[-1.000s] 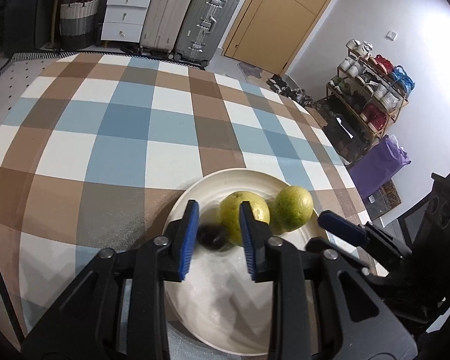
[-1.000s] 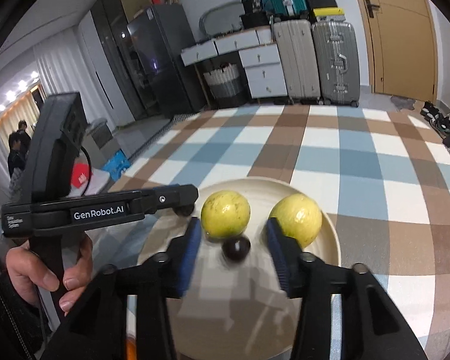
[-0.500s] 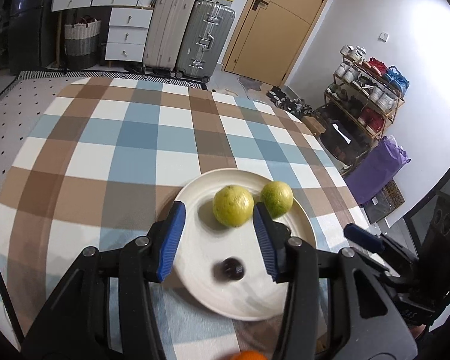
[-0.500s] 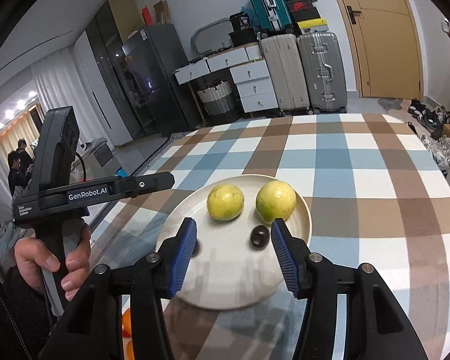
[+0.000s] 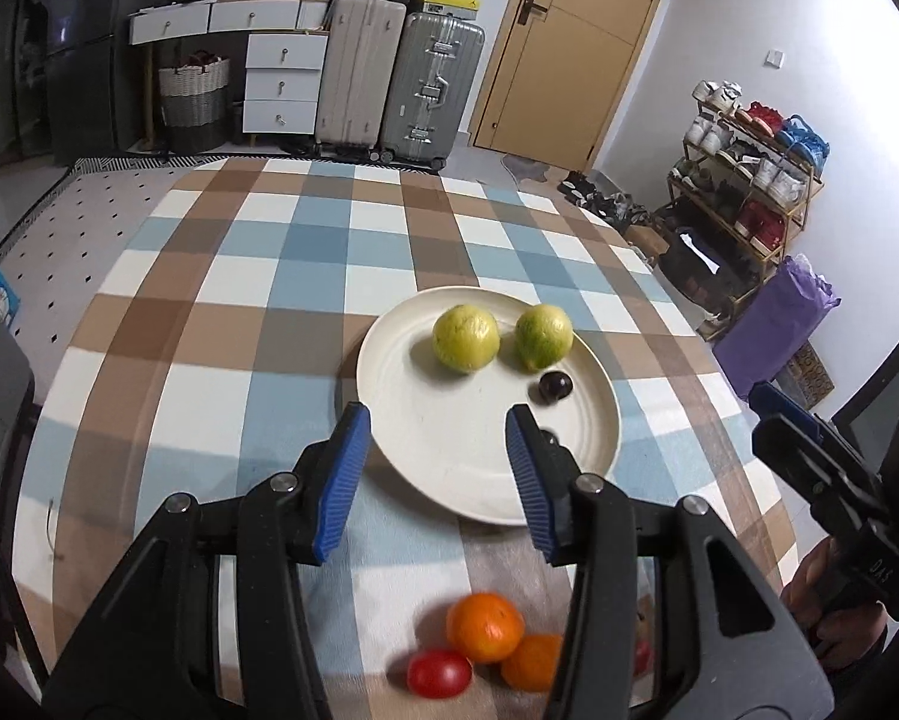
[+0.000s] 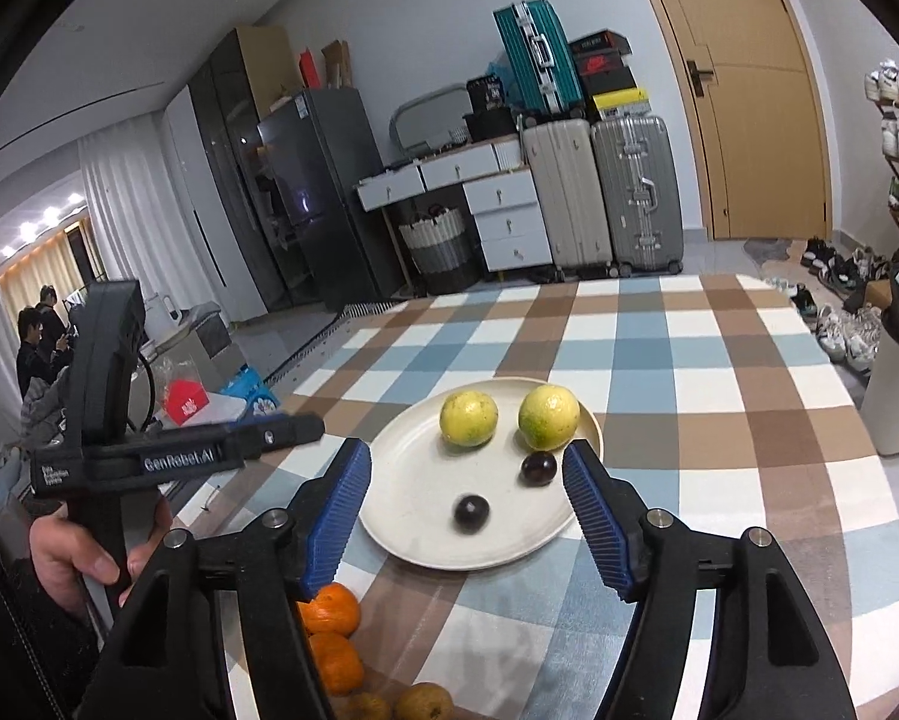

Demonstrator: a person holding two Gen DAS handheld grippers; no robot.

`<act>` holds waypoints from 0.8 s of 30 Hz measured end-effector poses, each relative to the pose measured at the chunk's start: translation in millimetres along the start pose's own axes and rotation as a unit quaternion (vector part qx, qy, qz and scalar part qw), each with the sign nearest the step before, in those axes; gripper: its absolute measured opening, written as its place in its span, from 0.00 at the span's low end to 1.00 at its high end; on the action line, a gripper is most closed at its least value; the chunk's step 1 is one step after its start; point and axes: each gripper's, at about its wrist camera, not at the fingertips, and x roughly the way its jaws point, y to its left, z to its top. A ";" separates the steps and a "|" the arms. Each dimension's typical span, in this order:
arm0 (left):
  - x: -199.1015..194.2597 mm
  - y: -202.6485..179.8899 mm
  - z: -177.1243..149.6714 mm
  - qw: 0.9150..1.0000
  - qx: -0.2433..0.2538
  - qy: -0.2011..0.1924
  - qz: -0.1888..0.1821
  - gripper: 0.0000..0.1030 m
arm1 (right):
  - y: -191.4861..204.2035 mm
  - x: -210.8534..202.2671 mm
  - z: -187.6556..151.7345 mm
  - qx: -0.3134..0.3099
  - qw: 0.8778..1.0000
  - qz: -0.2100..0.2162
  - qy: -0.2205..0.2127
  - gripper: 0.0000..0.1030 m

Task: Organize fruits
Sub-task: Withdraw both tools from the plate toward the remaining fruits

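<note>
Fruits already sorted sat on the round cream plate [image 6: 401, 540]: two yellow-green guavas [image 6: 468, 417] toward twelve o'clock, two small dark round plums [image 6: 471, 513] nearer six. Loose orange tangerines [image 5: 484, 626] and a red tomato [image 5: 438, 672] waited off-plate at six. The left gripper [image 5: 437, 468] and right gripper [image 6: 467, 516] both gaped wide, holding nothing. Round plums could likely roll off if nudged. A checked blue-brown-white tablecloth [image 5: 257, 276] covered the table; suitcases [image 5: 431, 96] stood beyond.
</note>
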 end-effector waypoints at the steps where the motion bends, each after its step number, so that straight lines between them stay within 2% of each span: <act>1: -4.4 -2.6 -3.1 1.000 0.004 -0.003 0.006 0.42 | 1.4 -3.3 -1.0 0.000 1.000 0.000 -0.002 0.67; 6: -24.7 -15.4 -19.0 0.999 0.026 -0.015 0.028 0.43 | 7.3 -16.6 -5.7 0.000 1.000 0.002 -0.009 0.73; 8: -31.7 -18.1 -25.5 0.999 0.025 -0.016 0.028 0.47 | 9.4 -19.8 -7.1 0.000 1.000 0.004 -0.013 0.78; 14: -47.1 -26.6 -45.3 0.999 0.031 -0.018 0.033 0.48 | 16.6 -33.3 -15.7 -0.002 1.000 0.008 -0.020 0.82; 18: -55.8 -28.6 -56.9 0.998 0.034 -0.026 0.042 0.59 | 18.5 -41.1 -23.8 0.001 1.000 0.008 -0.022 0.83; 23: -63.3 -25.3 -71.7 0.998 0.031 -0.025 0.046 0.59 | 19.6 -48.6 -36.2 0.002 1.000 0.010 -0.021 0.86; 24: -64.6 -24.8 -74.5 0.998 0.030 -0.027 0.050 0.63 | 19.6 -50.0 -38.4 0.001 1.000 0.011 -0.020 0.86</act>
